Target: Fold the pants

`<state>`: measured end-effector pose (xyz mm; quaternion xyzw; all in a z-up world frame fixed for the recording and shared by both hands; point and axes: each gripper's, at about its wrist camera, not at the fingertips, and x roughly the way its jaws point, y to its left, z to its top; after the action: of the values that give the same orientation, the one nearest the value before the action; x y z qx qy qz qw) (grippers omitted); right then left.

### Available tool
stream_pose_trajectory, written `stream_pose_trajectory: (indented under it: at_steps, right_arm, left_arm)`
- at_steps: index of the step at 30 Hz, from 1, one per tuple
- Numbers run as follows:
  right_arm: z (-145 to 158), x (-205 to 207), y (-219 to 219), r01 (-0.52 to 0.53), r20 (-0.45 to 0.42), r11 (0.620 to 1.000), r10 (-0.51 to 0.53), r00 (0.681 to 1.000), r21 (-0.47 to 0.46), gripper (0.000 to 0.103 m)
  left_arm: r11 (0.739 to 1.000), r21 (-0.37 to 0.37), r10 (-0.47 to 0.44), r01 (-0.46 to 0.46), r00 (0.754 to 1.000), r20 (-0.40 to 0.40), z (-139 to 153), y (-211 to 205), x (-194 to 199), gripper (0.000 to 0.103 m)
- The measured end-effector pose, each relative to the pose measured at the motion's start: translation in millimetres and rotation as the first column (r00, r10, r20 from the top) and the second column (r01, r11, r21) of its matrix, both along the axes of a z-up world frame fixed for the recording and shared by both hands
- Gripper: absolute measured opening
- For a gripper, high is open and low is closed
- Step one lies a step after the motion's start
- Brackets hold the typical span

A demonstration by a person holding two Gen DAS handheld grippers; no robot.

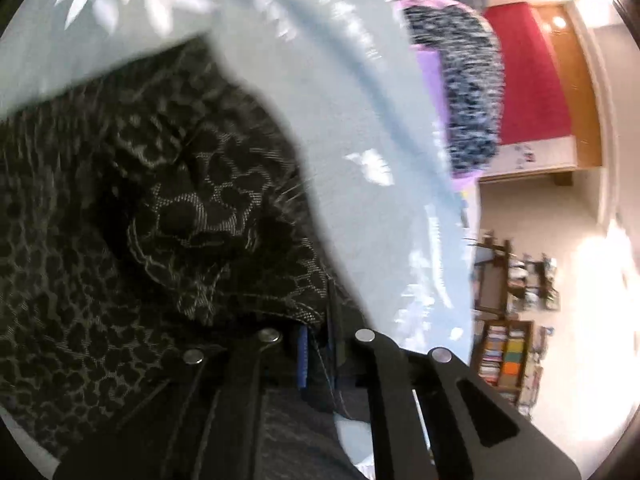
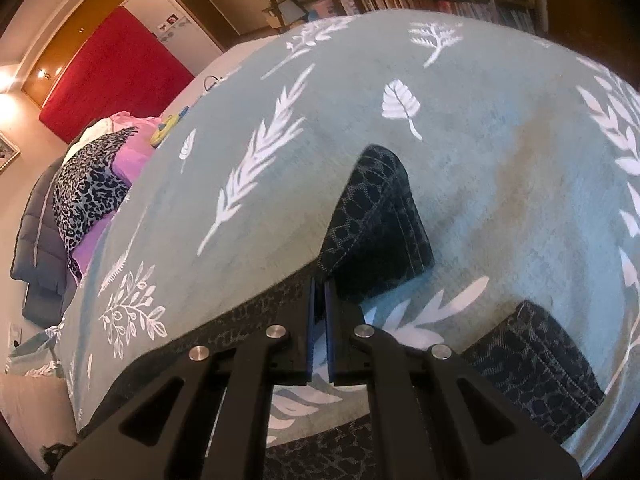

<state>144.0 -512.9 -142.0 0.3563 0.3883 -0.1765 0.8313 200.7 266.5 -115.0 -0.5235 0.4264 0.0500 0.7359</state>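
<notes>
Left gripper (image 1: 320, 336): jaws closed on pants (image 1: 168, 200), fabric bunched ahead. Right gripper (image 2: 319, 320): jaws clamp pants (image 2: 380, 220) edge, leg lying ahead on bedspread (image 2: 500, 140).

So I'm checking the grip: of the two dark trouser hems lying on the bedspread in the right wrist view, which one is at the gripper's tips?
The upper hem, rising just beyond the right gripper; the other hem lies off to the right, apart from it.

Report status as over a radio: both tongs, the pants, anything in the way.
Left tongs shut on pants. Right tongs shut on pants hem. Pants lifted partly off leaf-print bedspread. Nothing in the way nearby; clothes pile off at bed edge.
</notes>
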Motion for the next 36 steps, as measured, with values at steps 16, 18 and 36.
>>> stream_pose_trajectory:
  at_steps: [16,18,36]
  right_arm:
    - [10.0,-127.7,5.8,0.009,0.026,0.999,-0.010,1.000,0.034,0.006]
    - [-9.9,-136.7,-4.5,0.059,0.021,0.992,-0.062,0.998,0.114,0.006]
    - [-33.8,-100.2,-4.3,0.027,0.107,0.983,-0.047,0.993,0.183,0.044]
  left_arm:
    - [0.988,0.128,-0.086,0.087,0.996,-0.016,36.2,47.4,-123.1,0.005]
    - [0.987,0.138,-0.080,0.087,0.995,-0.055,22.8,47.3,-128.9,0.005]
    - [0.983,0.170,-0.058,0.073,0.994,-0.092,8.5,45.0,-120.6,0.006]
